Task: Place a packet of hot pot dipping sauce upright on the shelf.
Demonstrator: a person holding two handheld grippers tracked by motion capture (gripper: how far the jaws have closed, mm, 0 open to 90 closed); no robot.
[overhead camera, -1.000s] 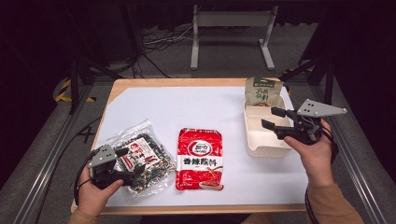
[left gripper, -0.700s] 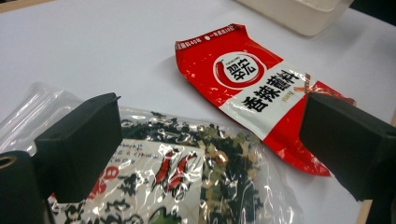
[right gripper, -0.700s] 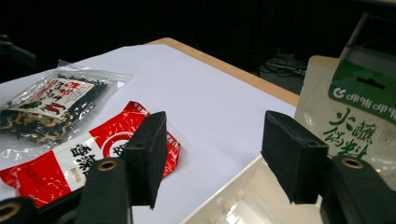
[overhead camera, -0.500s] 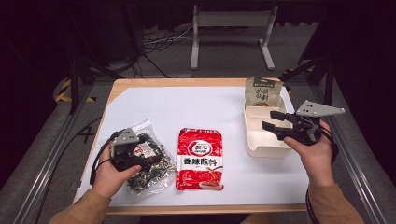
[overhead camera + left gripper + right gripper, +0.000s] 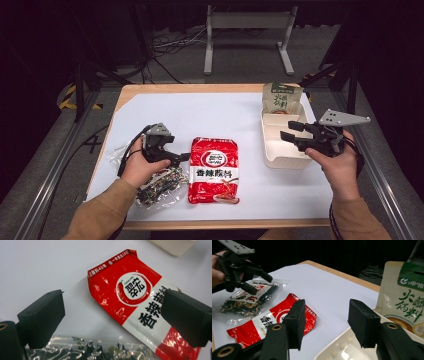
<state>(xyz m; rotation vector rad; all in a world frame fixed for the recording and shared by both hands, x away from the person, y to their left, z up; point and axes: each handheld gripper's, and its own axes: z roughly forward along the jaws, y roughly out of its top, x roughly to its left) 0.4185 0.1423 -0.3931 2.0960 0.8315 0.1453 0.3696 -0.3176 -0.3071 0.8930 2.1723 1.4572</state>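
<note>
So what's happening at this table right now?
A person holds a gripper in each hand. The left gripper, open and holding nothing, is above a clear bag of dried greens, pointing at a red sauce packet. The right gripper, jaws just narrowing on nothing, hovers over a white tray holding a green-labelled pouch.

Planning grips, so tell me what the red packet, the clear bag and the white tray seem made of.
Red packet: glossy plastic film, judging by its crinkles and glare.
Clear bag: thin transparent plastic, its dark dried contents showing through.
White tray: matte cream, probably moulded plastic or pulp; the surface doesn't settle which.
</note>
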